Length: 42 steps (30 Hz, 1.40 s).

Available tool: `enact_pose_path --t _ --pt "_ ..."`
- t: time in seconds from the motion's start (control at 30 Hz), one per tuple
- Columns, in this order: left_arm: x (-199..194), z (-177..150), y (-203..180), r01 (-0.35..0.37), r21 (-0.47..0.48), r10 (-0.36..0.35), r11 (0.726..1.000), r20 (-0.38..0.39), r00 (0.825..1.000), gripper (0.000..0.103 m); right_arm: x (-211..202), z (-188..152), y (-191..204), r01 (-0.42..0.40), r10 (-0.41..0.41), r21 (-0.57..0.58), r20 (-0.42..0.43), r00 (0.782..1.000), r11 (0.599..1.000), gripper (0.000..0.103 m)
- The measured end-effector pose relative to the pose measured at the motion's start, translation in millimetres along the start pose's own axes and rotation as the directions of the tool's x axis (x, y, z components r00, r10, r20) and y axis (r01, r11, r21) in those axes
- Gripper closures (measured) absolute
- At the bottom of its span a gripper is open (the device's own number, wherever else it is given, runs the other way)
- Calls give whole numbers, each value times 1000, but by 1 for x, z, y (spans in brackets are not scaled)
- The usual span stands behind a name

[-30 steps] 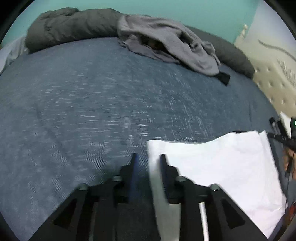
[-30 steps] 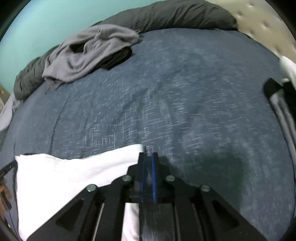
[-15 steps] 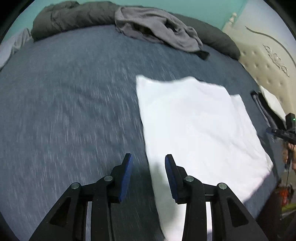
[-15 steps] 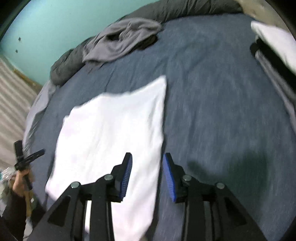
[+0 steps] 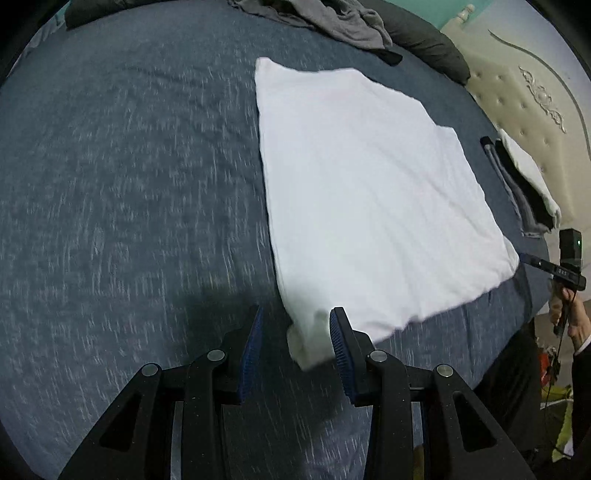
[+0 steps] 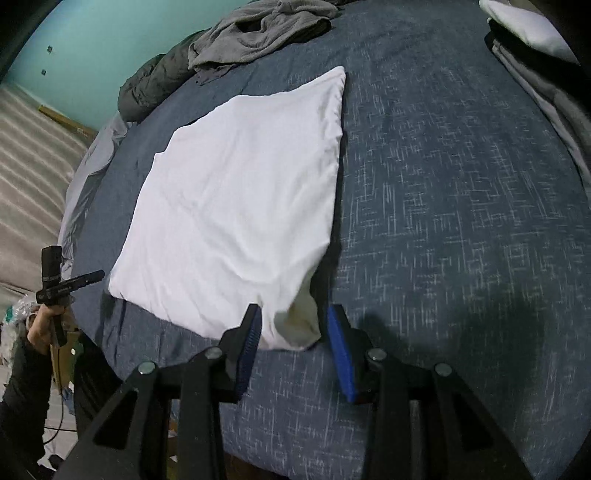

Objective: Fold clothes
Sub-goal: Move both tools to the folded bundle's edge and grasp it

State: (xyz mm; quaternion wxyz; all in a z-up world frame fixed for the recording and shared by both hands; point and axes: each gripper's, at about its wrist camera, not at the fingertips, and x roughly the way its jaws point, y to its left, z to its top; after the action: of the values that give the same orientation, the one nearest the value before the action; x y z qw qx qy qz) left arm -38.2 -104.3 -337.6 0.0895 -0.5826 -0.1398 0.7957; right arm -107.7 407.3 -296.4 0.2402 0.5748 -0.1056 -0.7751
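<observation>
A white garment (image 5: 369, 184) lies folded flat in a rough rectangle on the blue bedspread (image 5: 129, 184). My left gripper (image 5: 295, 312) hovers at the garment's near left corner. That corner sits loosely between the jaws, which stand open. In the right wrist view the same white garment (image 6: 240, 192) stretches away from me. My right gripper (image 6: 294, 310) is open over the near right corner. That corner bulges up between the blue pads (image 6: 341, 350), with a gap on the right side.
A crumpled grey garment (image 6: 258, 33) and a dark duvet (image 5: 424, 40) lie at the far end of the bed. Folded clothes (image 5: 524, 184) are stacked by the cream headboard (image 5: 517, 92). At the bed's edge a hand holds a black device (image 6: 55, 280).
Both grippers have drawn back along the white garment from its far edge to its near corners. The right gripper went from shut to open. The garment now lies spread flat.
</observation>
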Motion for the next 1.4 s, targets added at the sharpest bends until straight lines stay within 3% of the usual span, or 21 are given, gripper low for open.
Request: enact_pose_path --t 0.23,0.47,0.57,0.73,0.77,0.83,1.0,1.2,1.27,1.33,1.4 --pt "8 -18 -4 -27 7 27 1000 -25 999 63 4 -10 10 21 -21 -30 14 1000 999 71" --pt "17 -27 -1 -21 -21 20 1000 -35 999 63 17 -15 12 55 -55 -50 -4 998 997 98" --pt "21 -28 0 -20 -23 19 1000 -38 999 63 15 -16 14 57 -57 -50 5 998 997 101" --pt "28 -30 1 -23 -16 22 1000 -46 999 66 2 -15 12 106 -106 -69 2 994 992 101" --pt "30 -30 1 -23 -8 22 1000 -50 998 68 0 -14 12 117 -118 -80 -4 993 990 101" --pt "33 -27 -1 -21 6 21 1000 -57 998 86 -5 -12 10 139 -141 -102 -15 990 985 101" --pt "33 -22 -5 -17 11 17 1000 -50 999 93 -1 -11 11 190 -202 -165 -60 978 968 102" --pt "18 -23 -9 -20 28 20 999 -26 999 93 7 -15 9 133 -149 -150 -102 983 980 100" --pt "14 -23 -10 -22 38 23 999 -21 999 91 7 -19 9 158 -176 -171 -99 979 973 96" --pt "12 -25 -10 -40 60 41 997 -20 999 76 4 -22 7 183 -200 -181 -83 976 966 87" --pt "12 -26 -11 -60 83 62 995 -21 998 70 2 -25 3 186 -201 -181 -71 977 966 85"
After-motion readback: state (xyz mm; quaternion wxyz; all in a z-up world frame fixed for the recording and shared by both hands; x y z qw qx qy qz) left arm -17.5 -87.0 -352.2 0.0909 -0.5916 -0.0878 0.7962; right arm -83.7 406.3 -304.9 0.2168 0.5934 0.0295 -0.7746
